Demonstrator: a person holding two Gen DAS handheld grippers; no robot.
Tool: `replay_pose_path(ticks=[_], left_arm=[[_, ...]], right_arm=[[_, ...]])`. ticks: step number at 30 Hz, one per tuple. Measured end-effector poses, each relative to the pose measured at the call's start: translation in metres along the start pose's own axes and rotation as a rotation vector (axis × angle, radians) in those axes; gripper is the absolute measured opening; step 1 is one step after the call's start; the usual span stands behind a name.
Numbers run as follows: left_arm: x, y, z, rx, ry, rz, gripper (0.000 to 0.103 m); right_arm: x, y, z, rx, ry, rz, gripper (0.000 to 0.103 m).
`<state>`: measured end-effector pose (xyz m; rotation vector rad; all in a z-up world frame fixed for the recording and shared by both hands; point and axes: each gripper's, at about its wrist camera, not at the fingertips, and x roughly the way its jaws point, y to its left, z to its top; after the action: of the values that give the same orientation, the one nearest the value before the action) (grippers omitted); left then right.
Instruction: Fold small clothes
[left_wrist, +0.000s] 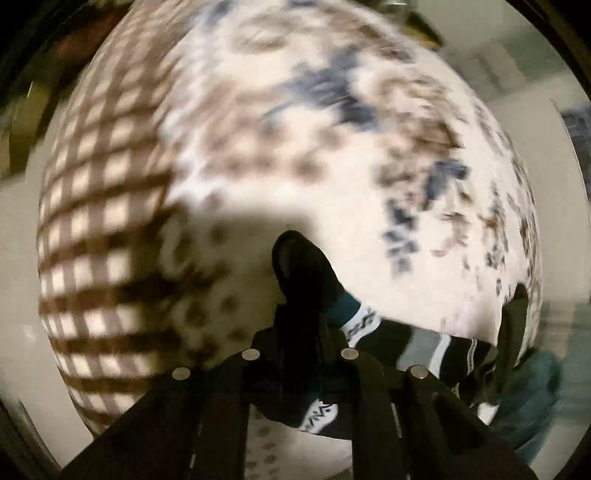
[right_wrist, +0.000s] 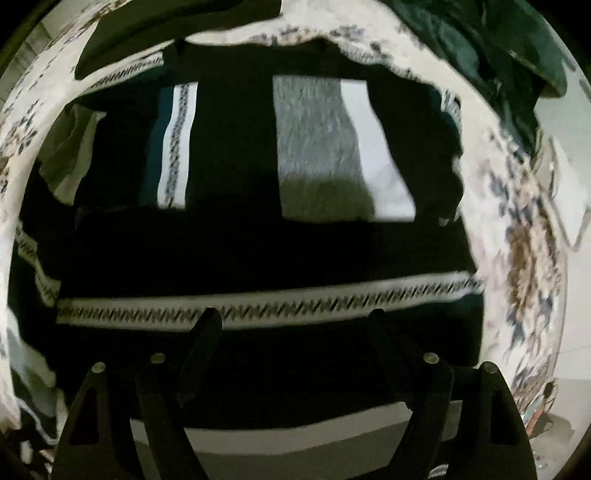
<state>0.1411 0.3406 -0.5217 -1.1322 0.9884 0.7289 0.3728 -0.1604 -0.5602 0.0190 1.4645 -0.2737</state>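
Left wrist view: the left tongs are closed on a fold of the black knitted garment with white zigzag bands and grey and white stripes, the two dark fingers meeting at the tip with the dark cloth pinched between them. The garment trails away to the right and below the tongs, its striped part lying on the white cloth printed with blurred brown and blue flowers. To the left, a brown-and-cream checked cloth adjoins the flowered one. A dark teal crumpled fabric lies at the lower right edge, just beside the garment. The whole view is motion-blurred.

Right wrist view: the right tongs stand open, the two black fingers spread well apart above the same black garment, which fills most of the view. One white zigzag band runs crosswise just beyond the fingertips; whether the tips touch the knit cannot be told. Farther on, a grey panel and white stripes run lengthwise on an overlapping layer of the garment. The flowered cloth shows around the garment on the right and top, and the teal fabric lies at the upper right.
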Motion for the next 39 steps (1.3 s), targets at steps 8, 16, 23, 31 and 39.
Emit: replay_pose_path(ticks=[8, 16, 23, 31, 39], left_arm=[[-0.046, -0.116, -0.021, 0.417, -0.154, 0.001, 0.009], [-0.046, -0.272, -0.139, 0.745, -0.123, -0.119, 0.009], [-0.018, -0.404, -0.330, 1.010, 0.042, -0.326, 0.009], [0.055, -0.461, -0.474, 1.207, 0.335, -0.316, 0.038], [0.025, -0.410, -0.374, 1.178, 0.102, -0.161, 0.087]], right_arm=[[-0.004, -0.013, 0.030, -0.015, -0.087, -0.061, 0.095], [-0.011, -0.092, 0.032, 0.063, -0.093, 0.087, 0.095], [0.010, -0.221, 0.000, 0.226, -0.011, 0.121, 0.095], [0.023, -0.337, -0.035, 0.331, 0.064, 0.106, 0.095], [-0.006, -0.379, -0.014, 0.354, 0.036, 0.364, 0.095]])
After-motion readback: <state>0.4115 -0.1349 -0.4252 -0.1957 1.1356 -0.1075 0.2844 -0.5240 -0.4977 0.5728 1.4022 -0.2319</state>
